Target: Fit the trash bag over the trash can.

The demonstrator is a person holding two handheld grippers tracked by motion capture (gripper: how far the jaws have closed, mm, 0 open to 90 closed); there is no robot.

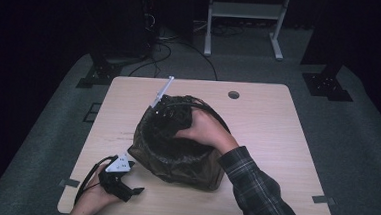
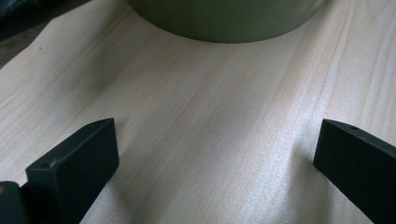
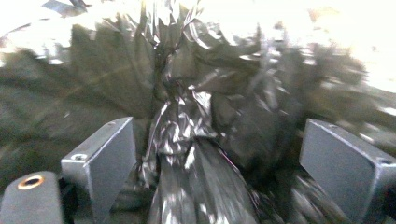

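Observation:
An olive-brown round bin (image 1: pixel 184 170) lined with a black plastic bag (image 1: pixel 169 136) stands mid-table. A person's right hand (image 1: pixel 204 131) reaches into it from the right, holding my right gripper (image 1: pixel 159 110) at the bin's far rim, with its grey plate sticking up. In the right gripper view that gripper (image 3: pixel 217 140) is open, and a twisted fold of the crinkled bag (image 3: pixel 182 130) rises between the jaws, close to the left one. My left gripper (image 1: pixel 132 190) rests near the table's front left corner. It is open (image 2: pixel 215 140) over bare wood, facing the bin's base (image 2: pixel 224 21).
The light wooden table (image 1: pixel 266 142) has a cable hole (image 1: pixel 233 95) at the back and tape marks at its front corners. Dark stands, cables and a white frame stand on the grey floor beyond the table.

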